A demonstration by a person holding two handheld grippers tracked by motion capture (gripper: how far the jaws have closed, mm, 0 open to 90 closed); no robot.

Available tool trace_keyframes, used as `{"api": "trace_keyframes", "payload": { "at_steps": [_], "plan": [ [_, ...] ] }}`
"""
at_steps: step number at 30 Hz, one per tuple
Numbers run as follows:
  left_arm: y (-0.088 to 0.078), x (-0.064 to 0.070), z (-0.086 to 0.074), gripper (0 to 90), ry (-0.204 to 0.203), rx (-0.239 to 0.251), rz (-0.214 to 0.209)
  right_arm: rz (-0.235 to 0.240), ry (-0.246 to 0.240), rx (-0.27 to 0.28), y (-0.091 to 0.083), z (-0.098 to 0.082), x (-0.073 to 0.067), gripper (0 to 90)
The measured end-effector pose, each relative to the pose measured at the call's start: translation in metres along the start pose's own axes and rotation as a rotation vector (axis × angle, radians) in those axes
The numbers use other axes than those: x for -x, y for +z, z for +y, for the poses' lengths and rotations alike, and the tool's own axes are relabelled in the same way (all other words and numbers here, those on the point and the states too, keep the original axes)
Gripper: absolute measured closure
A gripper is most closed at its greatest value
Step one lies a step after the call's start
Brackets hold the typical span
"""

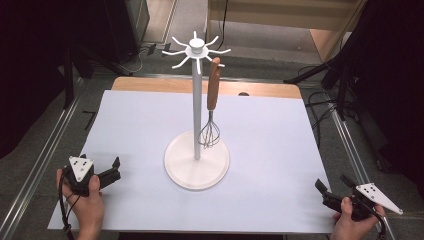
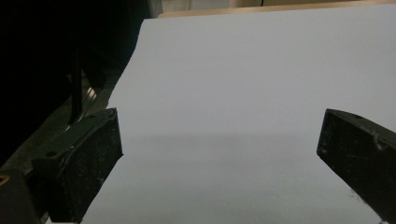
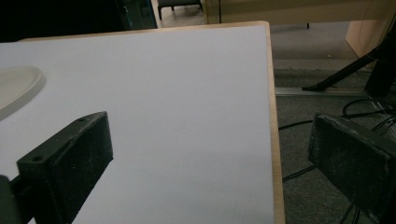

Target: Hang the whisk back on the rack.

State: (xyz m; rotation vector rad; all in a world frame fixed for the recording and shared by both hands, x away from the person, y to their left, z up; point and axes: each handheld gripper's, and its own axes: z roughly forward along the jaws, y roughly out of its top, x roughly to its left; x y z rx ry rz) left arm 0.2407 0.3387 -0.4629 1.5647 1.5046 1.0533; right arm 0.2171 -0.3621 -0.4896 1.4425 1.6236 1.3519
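Presently, label by label:

Left gripper: the left gripper (image 1: 111,170) sits at the near left corner of the table (image 1: 280,200), jaws spread wide with nothing between them; its own view (image 2: 219,154) has bare white tabletop in the gap.

Right gripper: the right gripper (image 1: 325,189) rests at the near right corner, jaws likewise wide apart and empty; in its own view (image 3: 210,154) the right jaw hangs out past the table edge over the floor.

Hands: a hand (image 1: 89,202) wraps the left tool and another hand (image 1: 350,225) the right.

Ahead of the grippers: a white stand (image 1: 197,159), well apart from both, roughly midway between them and farther from the person. A slice of its round base (image 3: 16,86) shows up and to the left of the right gripper's left jaw.

Whisk: a whisk (image 1: 212,102) hangs from one prong at the stand's top, on the side nearer the right gripper, wooden handle up, wire head down, just above the base.

Handling, as a guess: likely light. The wooden handle looks stiff and should grip well; the wire loops would flex and slip, so they are a poor place to pinch.

Where to hold: mid-handle, jaws across the wood, then lift to clear the prong.

Risk: the tall, thin stand may tip if pulled sideways.
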Motion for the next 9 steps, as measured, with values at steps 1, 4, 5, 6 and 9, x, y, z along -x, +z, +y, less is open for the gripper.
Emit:
{"api": "trace_keyframes", "payload": {
  "at_steps": [1, 4, 5, 6, 9],
  "plan": [
    [-0.0002, -0.0001, 0.0000, 0.5, 0.001, 0.000, 0.001, 0.000, -0.001, -0.005, 0.0005, 0.0001, -0.0004, 2.1],
    [-0.0011, 0.0000, -0.0003, 0.5, 0.004, 0.008, 0.004, 0.012, 0.004, -0.007, 0.0006, 0.0001, 0.0005, 7.7],
    [-0.0012, 0.0001, -0.0003, 0.5, 0.005, 0.007, 0.004, 0.016, 0.006, -0.007, 0.0007, 0.0001, 0.0010, 7.7],
    [-0.0010, 0.0002, -0.0003, 0.5, 0.005, 0.006, 0.005, 0.019, 0.013, -0.012, 0.0008, 0.0003, 0.0011, 8.2],
    [-0.0006, 0.0001, -0.0002, 0.5, 0.001, 0.005, 0.003, 0.029, -0.003, -0.013, 0.0010, 0.0007, -0.0001, 14.3]
  ]
}}
